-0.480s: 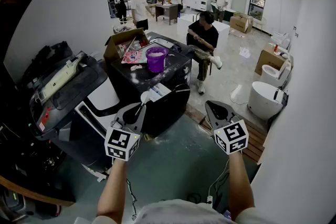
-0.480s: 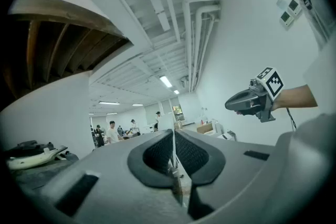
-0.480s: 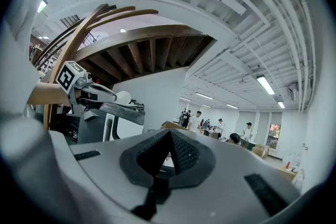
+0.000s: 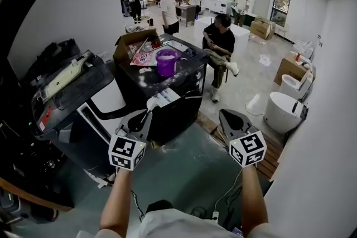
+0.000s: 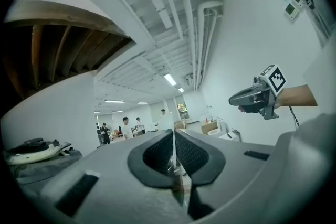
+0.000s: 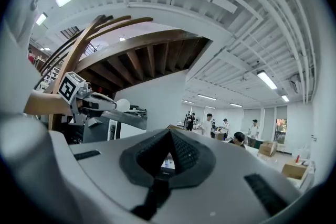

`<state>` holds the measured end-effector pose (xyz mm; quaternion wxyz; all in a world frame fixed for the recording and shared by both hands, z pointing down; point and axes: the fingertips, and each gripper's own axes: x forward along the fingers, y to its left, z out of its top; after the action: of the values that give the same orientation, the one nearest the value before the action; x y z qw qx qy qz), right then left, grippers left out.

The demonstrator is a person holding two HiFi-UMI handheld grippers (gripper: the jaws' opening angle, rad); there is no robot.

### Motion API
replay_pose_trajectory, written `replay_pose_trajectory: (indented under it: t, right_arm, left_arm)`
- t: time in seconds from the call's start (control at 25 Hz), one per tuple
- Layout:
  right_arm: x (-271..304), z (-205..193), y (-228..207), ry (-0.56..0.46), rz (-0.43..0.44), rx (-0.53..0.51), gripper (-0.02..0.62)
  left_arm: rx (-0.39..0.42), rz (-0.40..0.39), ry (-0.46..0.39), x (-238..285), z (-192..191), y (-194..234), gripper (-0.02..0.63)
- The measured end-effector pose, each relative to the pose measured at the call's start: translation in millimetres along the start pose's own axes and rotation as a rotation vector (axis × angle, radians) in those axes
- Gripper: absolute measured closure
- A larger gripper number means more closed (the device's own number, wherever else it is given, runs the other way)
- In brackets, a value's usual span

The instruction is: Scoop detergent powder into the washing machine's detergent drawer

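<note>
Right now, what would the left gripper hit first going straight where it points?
Probably the open detergent drawer, just beyond the scoop the left gripper holds; depth is unclear.

Whether the scoop (image 4: 151,103) is full or empty is too small to tell.

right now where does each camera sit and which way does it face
Head view: on the head, steeply down at left gripper, right gripper, forearms, washing machine.
Left gripper view: along shut jaws pinching the spoon, tilted upward.
Right gripper view: along shut, empty jaws, tilted upward.
Shared: each gripper view shows the other gripper.
</note>
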<state>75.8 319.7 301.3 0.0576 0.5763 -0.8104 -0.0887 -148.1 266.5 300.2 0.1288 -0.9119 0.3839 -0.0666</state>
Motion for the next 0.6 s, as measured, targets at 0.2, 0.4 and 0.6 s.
replay_pose_trajectory:
  t: [0.2,0.4,0.6]
  right_arm:
    - [14,-10,-12,0.01,0.013,0.047,0.592]
    - [55,-27,-25,0.034,0.019,0.059,0.592]
    - [124,-35,-47,0.036,0.019,0.035,0.592]
  left_arm:
    - [-0.011,0.01,0.015,15,-9,5,0.591]
    - [-0.025,0.014,0.021,46,-28,30,0.591]
    - [-0.023,0.021,0.005,103,-45,83,0.591]
